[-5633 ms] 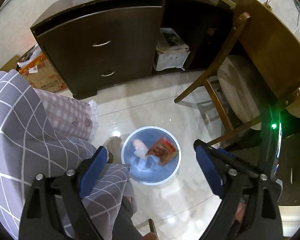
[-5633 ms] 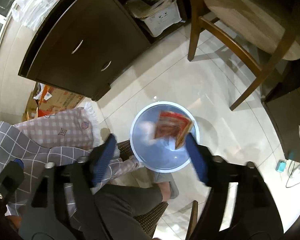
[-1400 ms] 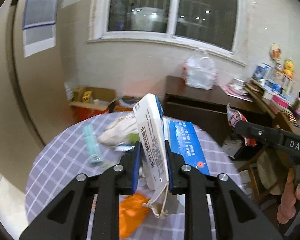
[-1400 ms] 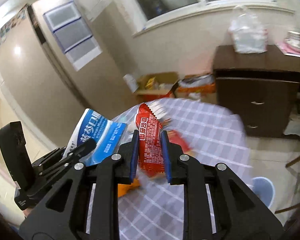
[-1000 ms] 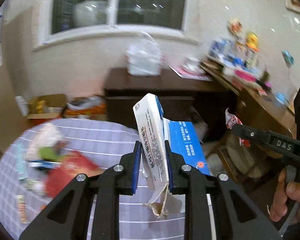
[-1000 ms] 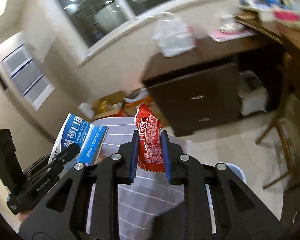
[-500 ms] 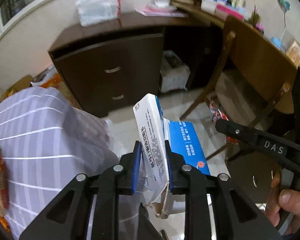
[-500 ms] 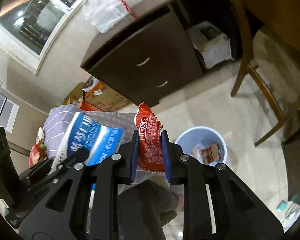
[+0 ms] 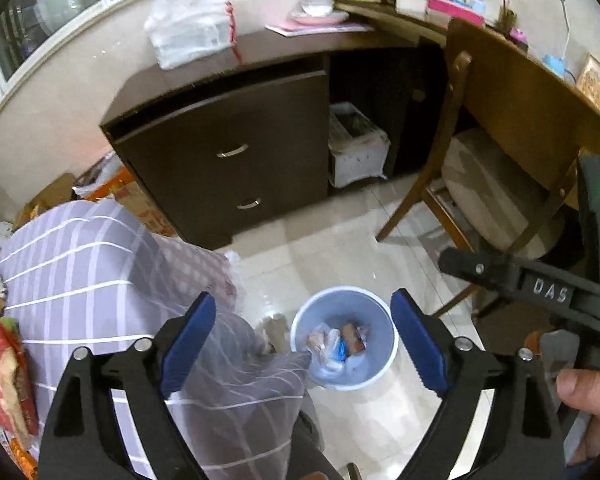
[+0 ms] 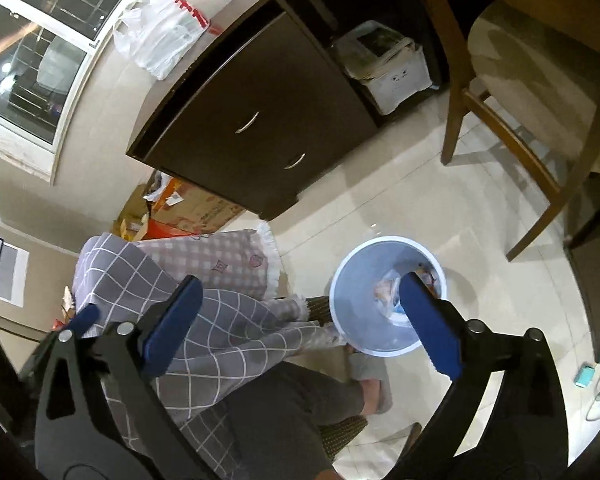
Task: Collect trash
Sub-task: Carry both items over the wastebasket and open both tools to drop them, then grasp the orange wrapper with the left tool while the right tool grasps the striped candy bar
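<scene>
1. Pale blue plastic marks the landmark here: a round trash bin (image 9: 344,338) standing upright on the glossy tile floor (image 9: 340,248), its mouth facing straight up, which makes it an easy target for a drop from above.
2. Left of the bin, a grey checked cloth (image 9: 80,264) drapes over the desk and hangs close to the bin's rim. On the cloth's far left edge a red wrapper (image 9: 4,364) lies waiting, likely among the next things to collect.
3. The left tool (image 9: 300,340) hovers above the bin, tilted steeply down. Its jaws are opening, spread wide with nothing between them, and the bin shows in the gap. That fits a release over the opening.
4. Inside the bin sits the trash (image 9: 340,342): crumpled white film, a red-and-brown packet and a bit of blue, heaped at the bottom. The pieces lie jumbled, so no common direction or long axis can be read.
5. The right tool (image 10: 300,312) also hangs above the bin, seen from the other side. Its jaws are opening too, fully apart and empty, one blue pad (image 10: 428,322) overlapping the bin (image 10: 352,280) in view.
6. Right of the bin stands a wooden chair (image 9: 480,168), well apart.
</scene>
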